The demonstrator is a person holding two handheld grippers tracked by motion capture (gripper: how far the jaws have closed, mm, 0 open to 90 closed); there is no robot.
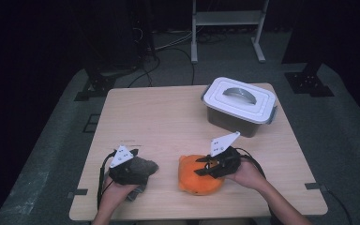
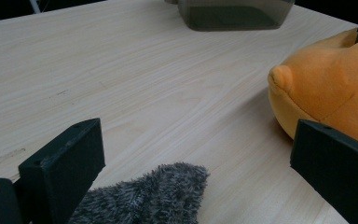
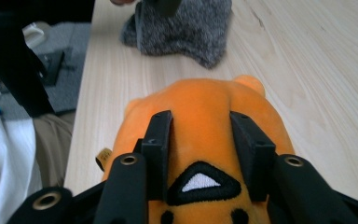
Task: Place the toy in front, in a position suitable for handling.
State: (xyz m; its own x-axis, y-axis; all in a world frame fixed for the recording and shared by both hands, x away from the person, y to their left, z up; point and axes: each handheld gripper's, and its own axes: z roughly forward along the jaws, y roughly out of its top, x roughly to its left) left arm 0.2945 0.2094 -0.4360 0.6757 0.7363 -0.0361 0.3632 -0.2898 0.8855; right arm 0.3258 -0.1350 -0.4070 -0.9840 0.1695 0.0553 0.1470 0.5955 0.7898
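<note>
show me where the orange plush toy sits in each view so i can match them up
High view: the orange plush toy lies at the table's near edge, right of centre, under the right gripper.
Left gripper view: at the right edge, its rounded ear pointing left.
Right gripper view: bottom centre, between the black jaws.
Shared landmark: the grey fuzzy cloth beside it.

Light wood table [image 1: 168,112], grey carpet [image 1: 51,154], white rack [image 1: 228,18], dark surroundings
</note>
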